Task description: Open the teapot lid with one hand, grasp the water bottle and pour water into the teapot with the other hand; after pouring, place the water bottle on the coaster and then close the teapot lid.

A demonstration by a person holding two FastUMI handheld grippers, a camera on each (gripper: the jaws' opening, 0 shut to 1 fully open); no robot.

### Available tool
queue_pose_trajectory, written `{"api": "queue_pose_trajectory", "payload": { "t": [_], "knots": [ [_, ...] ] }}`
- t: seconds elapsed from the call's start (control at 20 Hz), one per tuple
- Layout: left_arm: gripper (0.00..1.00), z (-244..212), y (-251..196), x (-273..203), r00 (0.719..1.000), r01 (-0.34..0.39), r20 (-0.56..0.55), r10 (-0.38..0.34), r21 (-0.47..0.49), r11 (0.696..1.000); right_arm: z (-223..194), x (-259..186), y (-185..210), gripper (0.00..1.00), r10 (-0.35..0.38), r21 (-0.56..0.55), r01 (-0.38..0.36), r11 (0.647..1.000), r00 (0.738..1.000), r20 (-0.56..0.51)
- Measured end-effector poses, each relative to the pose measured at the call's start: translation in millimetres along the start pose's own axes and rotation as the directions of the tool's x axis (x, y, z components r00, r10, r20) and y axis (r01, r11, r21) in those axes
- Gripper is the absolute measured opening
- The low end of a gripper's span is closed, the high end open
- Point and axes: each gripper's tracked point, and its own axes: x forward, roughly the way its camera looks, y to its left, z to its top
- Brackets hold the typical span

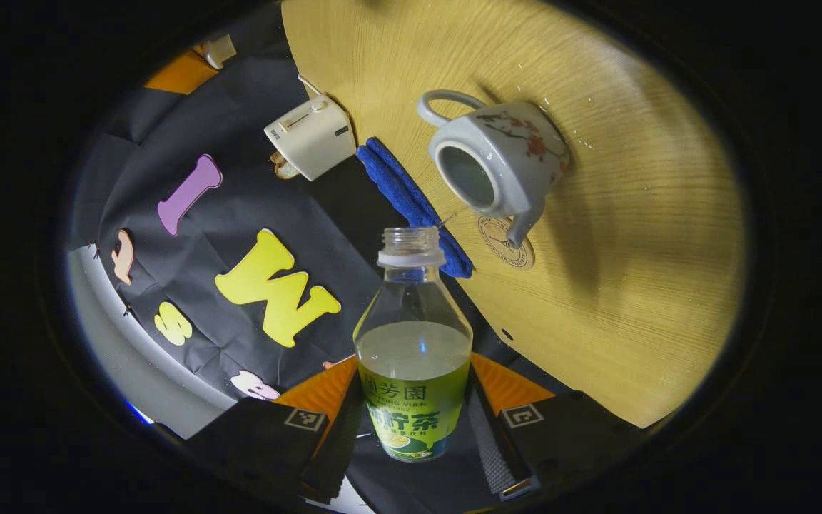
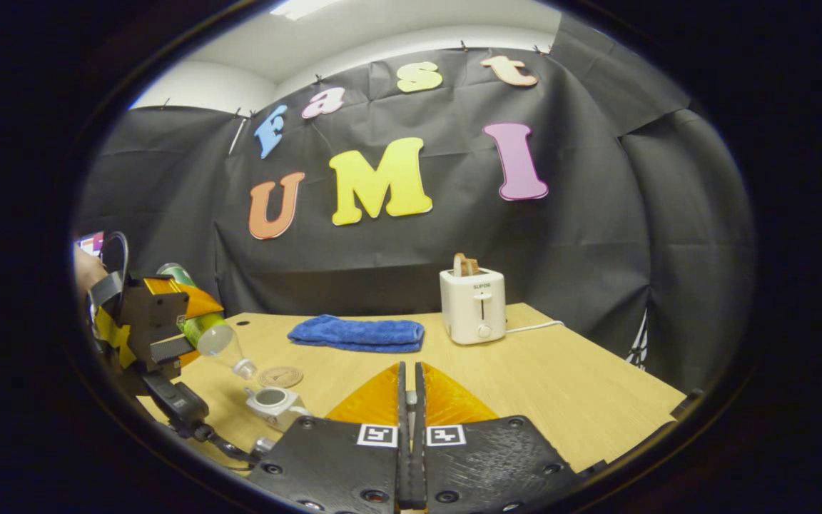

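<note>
- Your left gripper (image 1: 411, 428) has its jaws clamped on the water bottle (image 1: 414, 357), uncapped, partly full, tilted mouth-first toward the open teapot (image 1: 496, 160).
- Judged light but thin-walled and slick; grip the labelled body, not the neck.
- The teapot, likely fragile ceramic, sits on the table (image 1: 632, 250), its spout over the coaster (image 1: 507, 246).
- Your right gripper (image 2: 409, 400) is raised with jaws together; no lid is visible between them.
- A blue cloth (image 2: 357, 333) and toaster (image 2: 473, 305) stand beyond.
</note>
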Motion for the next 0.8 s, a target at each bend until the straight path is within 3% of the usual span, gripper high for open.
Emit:
{"api": "queue_pose_trajectory", "payload": {
  "t": [0.3, 0.4, 0.5, 0.65, 0.7, 0.75, 0.8],
  "knots": [
    [0.74, 5, 0, 0, 0.998, -0.036, 0.046, 0.038, -0.044, 0.998, 1, -2, -1, 0.00, -0.003, -0.010, 0.003, 1.000, 1.000, 0.001],
    [0.74, 6, -1, -1, 0.995, -0.049, 0.077, 0.062, -0.158, 0.986, 10, -7, 0, 0.00, -0.008, -0.037, 0.009, 0.999, 1.000, 0.025],
    [0.74, 4, -10, -5, 0.993, -0.029, 0.098, 0.067, -0.342, 0.939, 16, -11, 1, 0.00, -0.014, -0.054, 0.016, 0.998, 0.999, 0.049],
    [0.74, -2, -28, -12, 0.992, 0.033, 0.114, 0.056, -0.654, 0.756, 19, -16, 4, 0.00, -0.017, -0.060, 0.020, 0.998, 0.998, 0.053],
    [0.70, -6, -33, -17, 0.991, 0.049, 0.119, 0.061, -0.750, 0.659, 17, -18, 5, 0.00, -0.014, -0.068, 0.018, 0.998, 0.999, 0.052],
    [0.74, -12, -38, -19, 0.992, 0.059, 0.114, 0.059, -0.812, 0.580, 19, -18, 5, 0.00, -0.018, -0.073, 0.022, 0.997, 0.998, 0.054],
    [0.74, -23, -45, -22, 0.992, 0.069, 0.108, 0.059, -0.888, 0.454, 17, -19, 8, 0.00, -0.016, -0.078, 0.019, 0.997, 0.999, 0.050]
  ]
}}
